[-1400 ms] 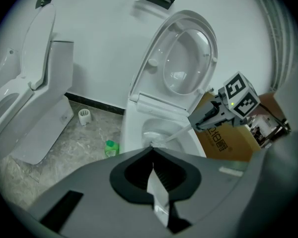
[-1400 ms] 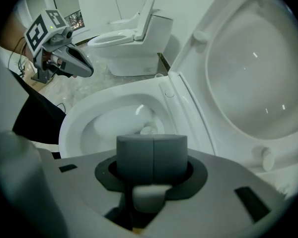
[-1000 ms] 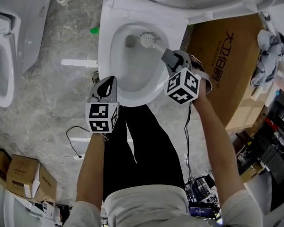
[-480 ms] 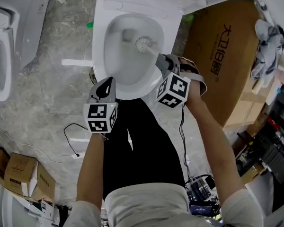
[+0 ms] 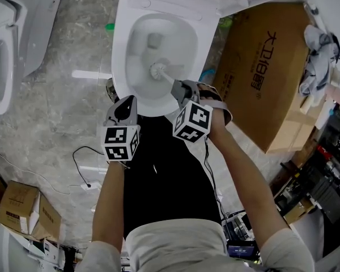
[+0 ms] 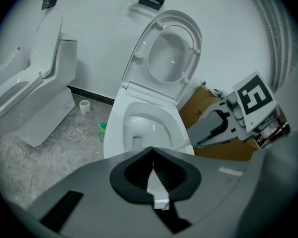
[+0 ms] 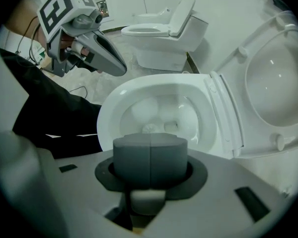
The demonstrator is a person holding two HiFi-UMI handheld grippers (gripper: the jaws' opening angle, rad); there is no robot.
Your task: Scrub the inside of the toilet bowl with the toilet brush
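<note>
The toilet brush (image 5: 157,69) has its white bristle head down inside the toilet bowl (image 5: 120,61), on the near slope just short of the drain hole. Its handle slants back over the bowl's near-right rim. The right gripper (image 5: 179,87) is clamped on that handle — in the right gripper view its jaws meet, and the brush head shows just beyond them. The left gripper (image 5: 129,102) hangs outside the bowl at its near-left rim, jaws pressed together with nothing between them. The seat and lid (image 6: 171,53) stand upright against the wall. A brown cardboard box (image 5: 260,67) sits on the grey marbled floor (image 5: 62,106) just right of the toilet. A second toilet (image 5: 0,55) stands well apart at the left — a small green object (image 5: 109,27) lies on the floor between the two.
</note>
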